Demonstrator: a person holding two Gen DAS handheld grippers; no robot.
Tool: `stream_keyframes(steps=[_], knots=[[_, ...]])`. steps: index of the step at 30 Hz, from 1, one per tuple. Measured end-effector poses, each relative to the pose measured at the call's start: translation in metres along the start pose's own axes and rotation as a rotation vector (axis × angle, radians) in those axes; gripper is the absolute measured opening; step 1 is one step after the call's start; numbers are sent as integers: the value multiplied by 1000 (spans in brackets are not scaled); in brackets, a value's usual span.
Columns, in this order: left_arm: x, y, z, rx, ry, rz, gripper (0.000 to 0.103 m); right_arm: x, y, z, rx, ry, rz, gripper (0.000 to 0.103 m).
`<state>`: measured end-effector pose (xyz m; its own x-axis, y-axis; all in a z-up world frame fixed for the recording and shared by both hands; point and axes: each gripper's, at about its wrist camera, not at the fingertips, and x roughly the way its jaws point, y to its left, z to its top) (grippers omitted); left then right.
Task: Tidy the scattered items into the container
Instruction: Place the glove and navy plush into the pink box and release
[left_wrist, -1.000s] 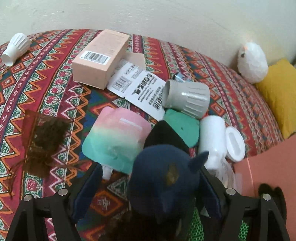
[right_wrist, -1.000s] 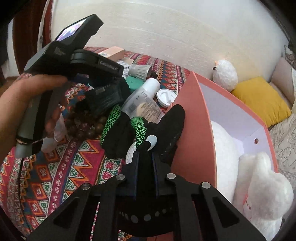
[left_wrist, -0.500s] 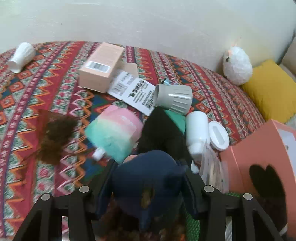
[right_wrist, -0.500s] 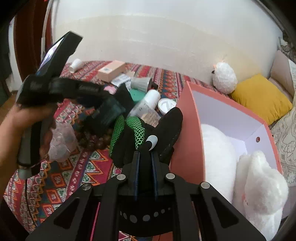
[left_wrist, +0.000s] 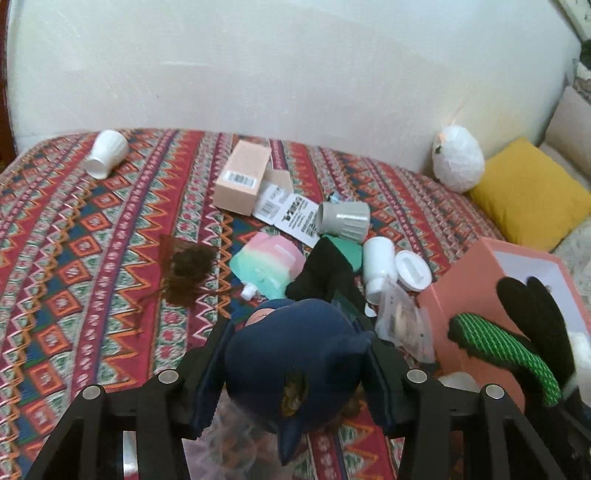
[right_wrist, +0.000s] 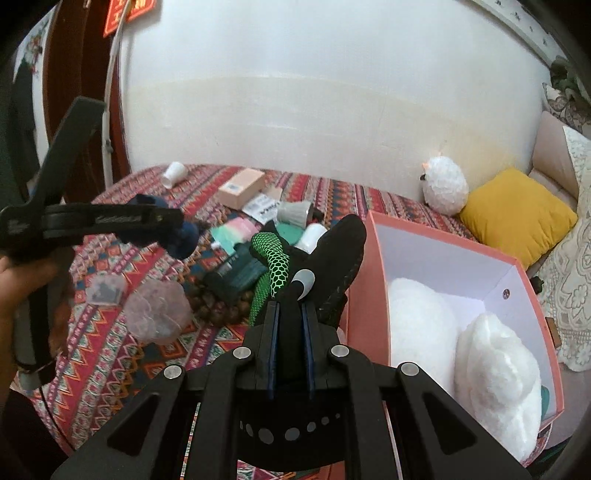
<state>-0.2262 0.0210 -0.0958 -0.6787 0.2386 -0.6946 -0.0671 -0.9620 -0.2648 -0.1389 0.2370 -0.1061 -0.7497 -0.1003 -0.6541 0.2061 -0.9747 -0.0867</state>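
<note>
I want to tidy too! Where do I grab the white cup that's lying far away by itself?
Grip the white cup across its ribbed middle, coming from above. It lies on its side, open mouth toward the near left, with bare blanket around it, so the tongs can straddle its round sides freely.

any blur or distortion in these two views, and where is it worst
Left wrist view: fisheye bends the wall line; the navy plush toy in the left gripper is soft, too close. Right wrist view: dark vignette corners; the left gripper is motion-smeared, while the black-and-green glove in the right gripper stays sharp.
</note>
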Motion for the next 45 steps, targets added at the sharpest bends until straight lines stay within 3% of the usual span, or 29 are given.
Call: stream_keyframes(steps=[11, 16, 21, 28, 34, 38, 41, 43, 45], knots=[[-93, -17, -7, 59, -121, -22, 56, -82, 5, 16, 39, -192, 28, 12], [-124, -58, -3, 135, -181, -72, 56, -125, -9, 22, 75, -290, 12, 12], [-135, -116, 10, 205, -219, -159, 56, -174, -64, 22, 193, -395, -70, 12], [-108, -222, 26, 312, -196, -288, 56, -200, -160, 7, 405, -437, -158, 12], [-54, -295, 26, 392, -121, -330, 56, -149, -220, -9, 514, -346, -176, 12], [-10, -319, 24, 407, -66, -323, 56, -99, -248, -19, 570, -275, -184, 12], [13, -324, 28, 379, -44, -317, 64, -65, -266, -25, 599, -214, -192, 30], [15, -318, 31, 346, -63, -312, 86, -55, -273, -27, 591, -176, -206, 66], [8, -309, 33, 317, -88, -325, 92, -57, -277, -28, 582, -185, -225, 70]])
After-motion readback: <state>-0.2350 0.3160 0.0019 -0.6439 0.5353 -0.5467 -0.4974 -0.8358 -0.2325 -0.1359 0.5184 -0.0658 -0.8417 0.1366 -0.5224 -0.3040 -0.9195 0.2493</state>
